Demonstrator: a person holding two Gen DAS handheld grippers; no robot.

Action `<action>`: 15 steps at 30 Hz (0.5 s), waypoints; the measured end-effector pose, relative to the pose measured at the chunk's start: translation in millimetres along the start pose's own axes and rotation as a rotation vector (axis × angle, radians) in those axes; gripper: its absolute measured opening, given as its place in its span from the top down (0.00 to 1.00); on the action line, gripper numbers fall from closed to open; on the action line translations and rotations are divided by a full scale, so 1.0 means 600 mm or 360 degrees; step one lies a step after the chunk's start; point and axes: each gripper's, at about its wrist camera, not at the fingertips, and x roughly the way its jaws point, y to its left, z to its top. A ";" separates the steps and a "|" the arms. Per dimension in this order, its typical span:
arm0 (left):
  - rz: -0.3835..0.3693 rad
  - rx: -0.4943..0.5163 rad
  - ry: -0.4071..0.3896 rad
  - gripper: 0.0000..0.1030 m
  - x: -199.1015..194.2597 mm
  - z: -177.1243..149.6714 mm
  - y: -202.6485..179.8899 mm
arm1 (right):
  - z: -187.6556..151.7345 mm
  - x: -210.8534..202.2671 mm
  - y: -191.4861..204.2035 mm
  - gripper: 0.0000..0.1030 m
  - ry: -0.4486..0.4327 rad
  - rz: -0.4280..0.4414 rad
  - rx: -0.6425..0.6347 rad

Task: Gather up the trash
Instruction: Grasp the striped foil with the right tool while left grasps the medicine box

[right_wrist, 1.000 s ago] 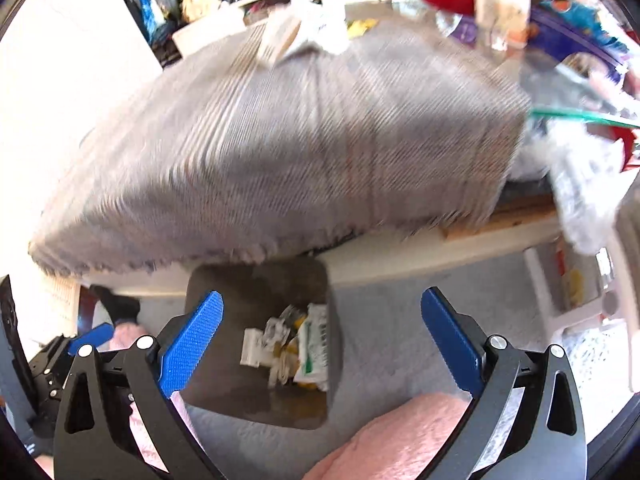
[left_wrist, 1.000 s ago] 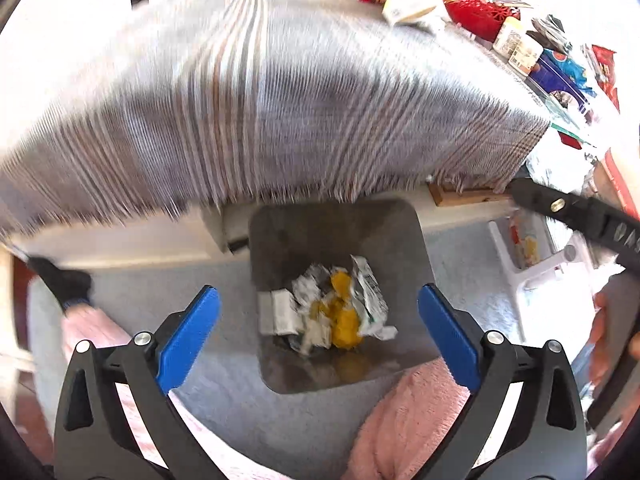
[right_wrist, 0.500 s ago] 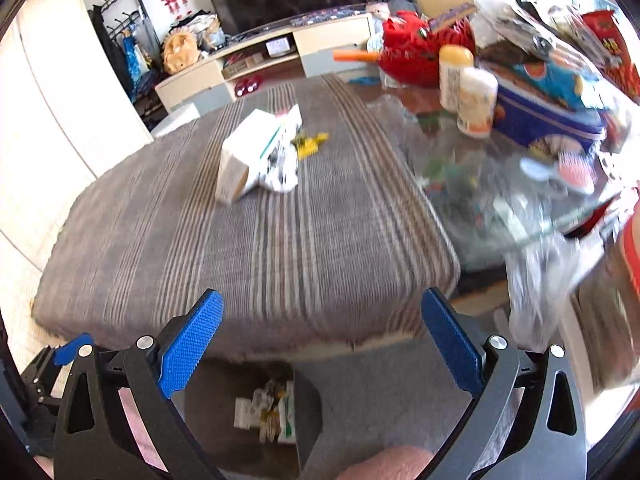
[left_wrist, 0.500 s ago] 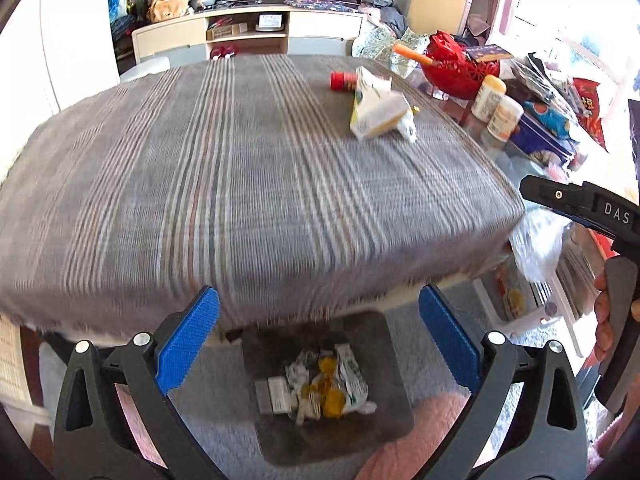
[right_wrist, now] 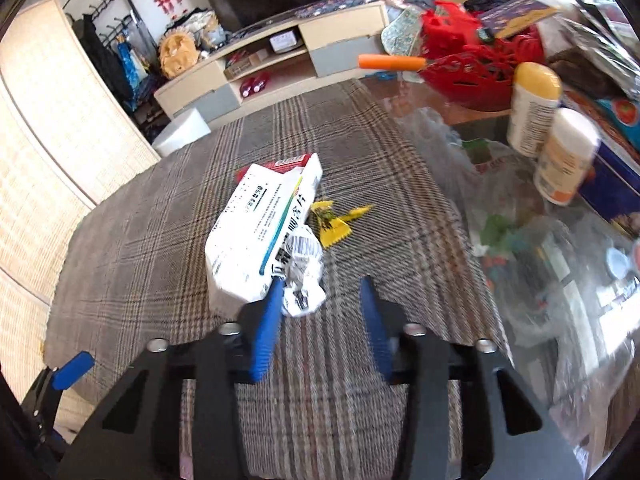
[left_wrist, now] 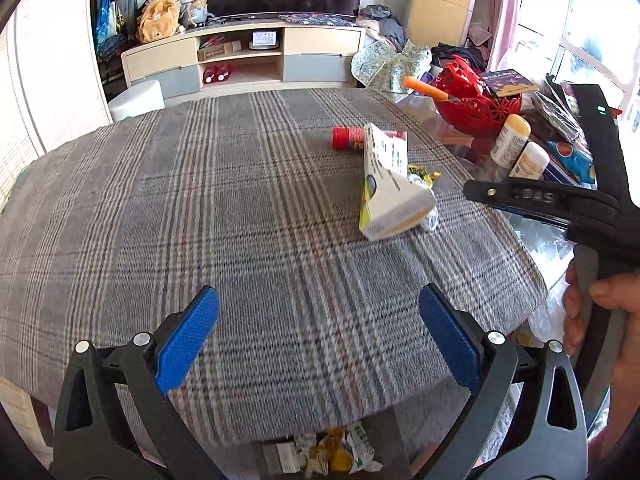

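Note:
On the plaid tablecloth lie a white medicine box, a crumpled white wrapper, a yellow wrapper and a small red-capped bottle. My right gripper is open but narrowed, low over the cloth, its left finger beside the crumpled wrapper. It also shows from the side in the left wrist view. My left gripper is open and empty over the table's near edge. A dark bin with trash stands on the floor below that edge.
A glass table part at the right holds a red basket, two white bottles and bags. A TV cabinet stands behind. A white stool is beyond the table's far left.
Both grippers rose from over the bin to table height. The right gripper moved forward to the box and wrapper, and its jaws narrowed.

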 end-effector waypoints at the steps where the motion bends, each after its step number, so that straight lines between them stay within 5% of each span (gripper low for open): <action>1: -0.0002 0.0006 -0.0006 0.08 0.003 0.005 -0.001 | 0.008 0.015 0.003 0.70 0.0031 0.0023 -0.0003; 9: -0.0012 0.0039 -0.0024 0.08 0.028 0.041 -0.010 | 0.020 0.081 0.022 0.72 0.0150 0.0002 -0.0051; 11: -0.0019 0.0041 -0.0026 0.08 0.034 0.048 -0.015 | 0.016 0.095 0.024 0.84 0.0182 -0.0001 -0.0068; 15: -0.0040 0.0063 -0.0029 0.08 0.052 0.061 -0.029 | 0.016 0.086 0.017 0.89 0.0142 -0.0015 -0.0102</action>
